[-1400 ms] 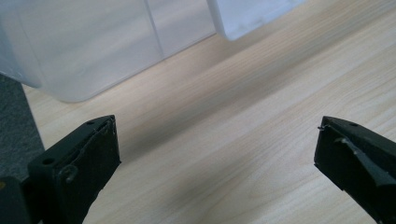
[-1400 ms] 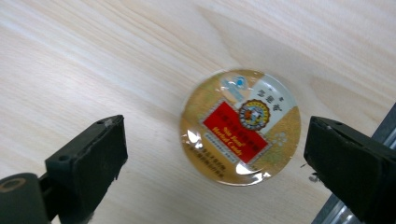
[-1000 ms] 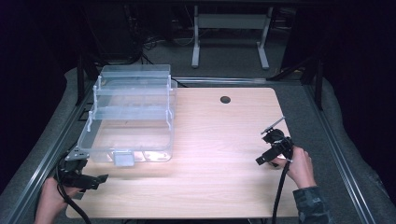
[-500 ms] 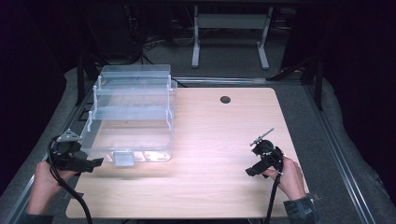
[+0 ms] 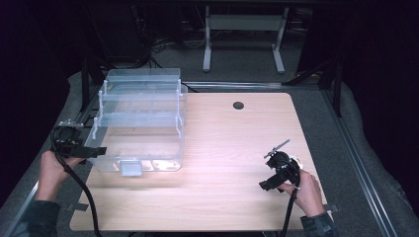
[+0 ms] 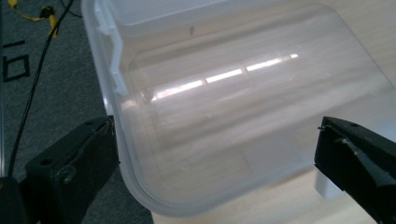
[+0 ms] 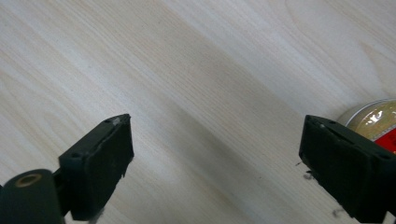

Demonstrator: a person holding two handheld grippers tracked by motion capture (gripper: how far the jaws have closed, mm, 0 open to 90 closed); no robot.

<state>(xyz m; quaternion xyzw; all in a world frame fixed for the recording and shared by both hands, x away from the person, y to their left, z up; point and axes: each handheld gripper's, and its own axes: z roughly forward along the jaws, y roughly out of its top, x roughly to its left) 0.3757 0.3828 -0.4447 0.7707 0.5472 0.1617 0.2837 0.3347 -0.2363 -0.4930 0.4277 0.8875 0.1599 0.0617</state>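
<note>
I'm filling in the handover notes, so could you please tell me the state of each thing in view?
Box: clear, upright on the table, nothing seen inside.
Left gripper: open, jaws either side of the box's corner, not pressing.
Right gripper: open over bare table, its jaws have just been closing slightly.
Tin: lying flat beside the right jaw.

In the right gripper view, a round tin (image 7: 373,119) with a gold and red top is cut off by the right edge, and the black jaw in front hides part of it; its label is not readable. In the high view this tin (image 5: 298,161) is almost fully hidden behind the right gripper (image 5: 276,165). In the left gripper view, the clear plastic box (image 6: 243,102) is cut off at the top edge, and its far side is blurred by reflections.
</note>
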